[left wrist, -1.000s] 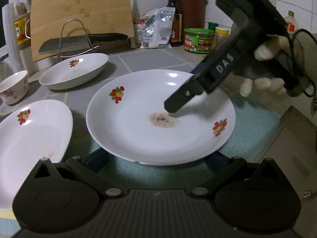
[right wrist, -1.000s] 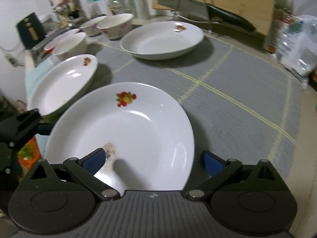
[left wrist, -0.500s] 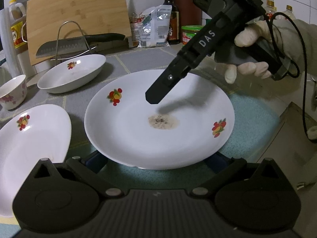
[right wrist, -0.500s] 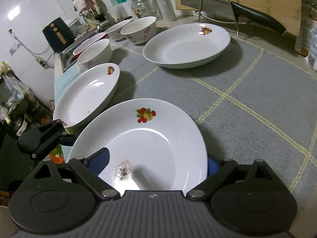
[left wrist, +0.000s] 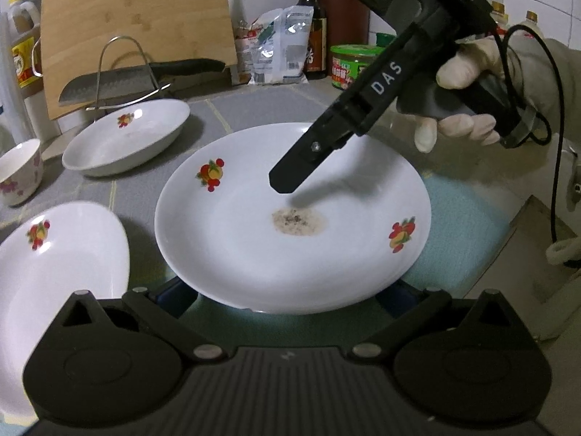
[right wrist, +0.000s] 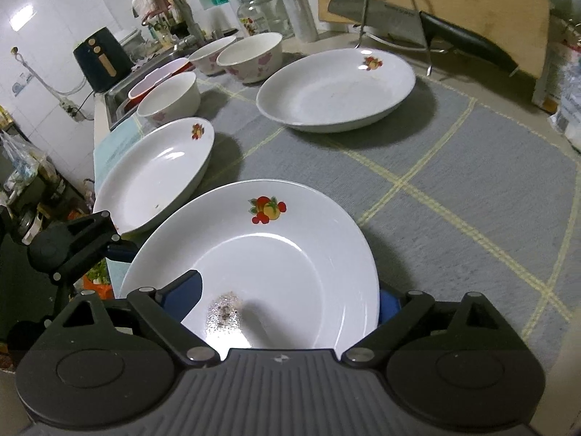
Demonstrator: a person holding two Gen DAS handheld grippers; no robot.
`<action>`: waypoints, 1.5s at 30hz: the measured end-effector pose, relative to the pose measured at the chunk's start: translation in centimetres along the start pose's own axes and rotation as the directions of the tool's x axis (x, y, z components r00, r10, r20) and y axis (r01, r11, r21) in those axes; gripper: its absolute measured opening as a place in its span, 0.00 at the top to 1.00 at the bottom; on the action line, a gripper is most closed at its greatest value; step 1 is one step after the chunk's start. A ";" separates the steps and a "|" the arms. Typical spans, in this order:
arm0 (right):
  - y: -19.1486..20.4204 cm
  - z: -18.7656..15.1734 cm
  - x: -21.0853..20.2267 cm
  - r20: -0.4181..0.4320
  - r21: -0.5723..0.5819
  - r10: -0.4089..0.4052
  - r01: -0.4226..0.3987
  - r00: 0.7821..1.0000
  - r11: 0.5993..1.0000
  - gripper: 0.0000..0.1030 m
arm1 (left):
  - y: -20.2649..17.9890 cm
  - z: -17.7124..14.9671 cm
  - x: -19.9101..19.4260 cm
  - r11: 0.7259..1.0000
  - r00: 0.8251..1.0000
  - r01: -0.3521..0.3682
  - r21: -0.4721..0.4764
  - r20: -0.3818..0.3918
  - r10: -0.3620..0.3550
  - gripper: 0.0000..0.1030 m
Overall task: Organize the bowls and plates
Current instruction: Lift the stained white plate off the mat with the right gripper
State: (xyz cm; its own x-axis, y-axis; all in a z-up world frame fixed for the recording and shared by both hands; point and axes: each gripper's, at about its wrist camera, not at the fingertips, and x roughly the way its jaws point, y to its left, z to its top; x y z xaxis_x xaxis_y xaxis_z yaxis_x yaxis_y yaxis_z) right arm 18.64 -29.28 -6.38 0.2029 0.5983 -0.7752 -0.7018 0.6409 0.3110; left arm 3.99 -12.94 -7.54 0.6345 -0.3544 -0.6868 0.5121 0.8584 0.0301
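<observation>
A white plate [left wrist: 236, 254] with fruit decals and a brown residue spot lies on the grey mat, also seen in the right wrist view [right wrist: 290, 254]. My left gripper [left wrist: 283, 292] stands open at the plate's near rim, its blue pads spread wide just below the edge. My right gripper [right wrist: 285, 298] straddles the plate's right rim. One finger [left wrist: 290, 178] hovers over the inside near the residue; the other is outside the rim. Its jaws are closing with the rim between them, and the pads do not press on it.
A second plate [right wrist: 156, 170] lies beside the first and a deeper one [right wrist: 337, 87] further back. Three bowls [right wrist: 170, 98] stand near the sink. A knife [left wrist: 127, 83] rests on a wire rack against a cutting board [left wrist: 138, 21]. Jars and bottles line the back wall.
The right gripper's finger has slid left across the plate toward the residue. Its outer finger has come in close to the rim. The plate and the left gripper have stayed put.
</observation>
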 end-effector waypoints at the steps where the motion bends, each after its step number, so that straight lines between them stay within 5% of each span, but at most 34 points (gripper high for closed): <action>1: -0.2 0.1 -0.3 0.006 0.002 -0.005 0.005 1.000 1.000 0.06 | 0.0 0.3 0.1 1.000 1.000 0.002 0.005 0.002 -0.002 0.01; 19: -6.5 0.9 -4.8 0.114 0.063 -0.146 0.140 0.983 0.988 0.06 | 0.0 6.7 6.4 0.994 0.997 0.053 0.100 0.056 -0.059 0.01; 45: -10.5 0.5 -3.2 0.081 0.098 -0.269 0.261 0.960 0.960 0.06 | -0.8 8.9 11.9 0.989 0.998 0.053 0.137 0.015 -0.056 0.01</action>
State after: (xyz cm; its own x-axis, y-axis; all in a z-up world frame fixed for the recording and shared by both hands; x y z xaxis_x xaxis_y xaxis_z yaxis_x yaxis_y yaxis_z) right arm 25.73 -37.73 -6.87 0.4388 0.4404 -0.7833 -0.5543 0.8187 0.1499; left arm 16.32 -21.21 -9.28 0.6136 -0.4072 -0.6765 0.6196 0.7794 0.0929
